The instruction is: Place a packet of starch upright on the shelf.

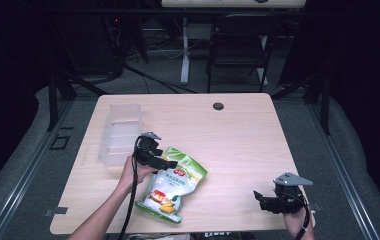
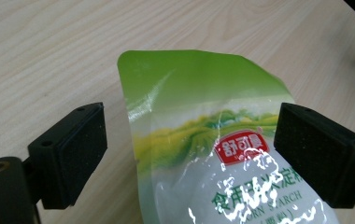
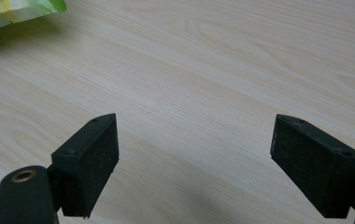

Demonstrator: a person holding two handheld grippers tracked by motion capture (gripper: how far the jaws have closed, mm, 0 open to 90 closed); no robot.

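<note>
So the left gripper point(image 2: 189, 154) has its black padded fingers point(image 2: 75, 154) spread wide on either side of the sealed top end of the glossy green-and-white plastic pouch of corn starch point(image 2: 203, 140), with nothing clamped. In the left gripper view there's a clear gap between the left pad and the pouch edge, while the right pad sits right at the other edge; I can't tell if it's touching.

What could go wrong, I reckon: that film is shiny and slack, so if the fingers close on just the flat seal the pouch could slide out, or it'll fold and sag since the powder sits lower down. Closing off-centre could also just shove it sideways across the pale wooden counter point(image 1: 238, 135).

The right gripper point(image 1: 268, 199) is also open and holding nothing, parked near the counter's 4 o'clock corner, well apart from the pouch. Its own view shows bare wood grain between the fingers point(image 3: 89, 158) and a corner of the pouch up at 10 o'clock.

The high view gives you the layout the gripper views don't: the pouch point(image 1: 170, 187) lies flat around 7 o'clock on the counter, the clear ribbed plastic tub point(image 1: 119, 132) sits empty just beyond the left hand point(image 1: 134, 170) at about 10 o'clock, and there's a small dark round grommet point(image 1: 218, 106) at 12. The left gripper view, meanwhile, is the one where you can read the red label and CORN STARCH.
</note>
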